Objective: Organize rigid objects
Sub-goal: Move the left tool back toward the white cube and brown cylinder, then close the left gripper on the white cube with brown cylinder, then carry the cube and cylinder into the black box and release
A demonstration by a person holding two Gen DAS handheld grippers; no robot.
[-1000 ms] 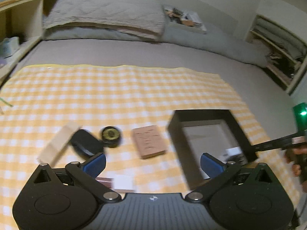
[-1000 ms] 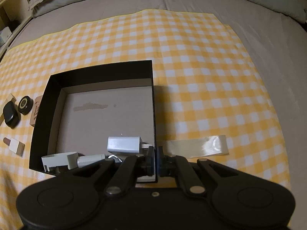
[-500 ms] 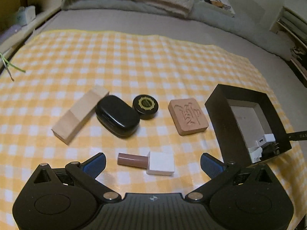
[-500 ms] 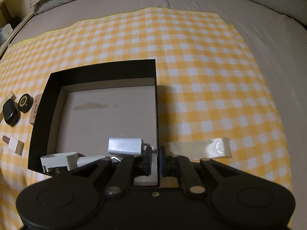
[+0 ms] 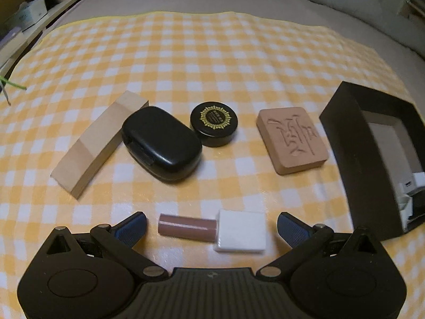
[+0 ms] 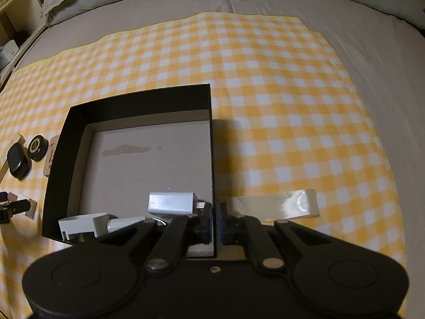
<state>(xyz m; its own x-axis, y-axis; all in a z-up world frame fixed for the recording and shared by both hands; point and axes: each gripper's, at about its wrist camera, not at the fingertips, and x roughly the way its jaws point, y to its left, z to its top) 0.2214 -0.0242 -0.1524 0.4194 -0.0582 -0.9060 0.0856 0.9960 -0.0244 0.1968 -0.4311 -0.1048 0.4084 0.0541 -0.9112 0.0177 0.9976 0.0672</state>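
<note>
My left gripper (image 5: 211,227) is open and low over the checked cloth. A small bottle with a brown body (image 5: 186,230) and a white square cap (image 5: 241,231) lies between its blue fingertips, untouched. Beyond it lie a wooden block (image 5: 98,143), a black oval case (image 5: 162,143), a round black tin (image 5: 213,122) and a carved terracotta tile (image 5: 292,138). My right gripper (image 6: 215,212) is closing tight on the right wall of the black box (image 6: 138,101), one pad on each side. Inside the box are a white charger (image 6: 171,202) and another white piece (image 6: 82,224).
The yellow checked cloth (image 6: 292,106) covers a grey bed. A strip of glossy tape (image 6: 276,204) lies on the cloth just right of the box. Pillows and a quilt lie at the head of the bed, and wooden shelves (image 5: 24,21) stand along the left.
My left gripper has sunk toward the cloth and tipped downward, so the small bottle now lies between its open fingers. The right gripper has stayed on the box wall.
</note>
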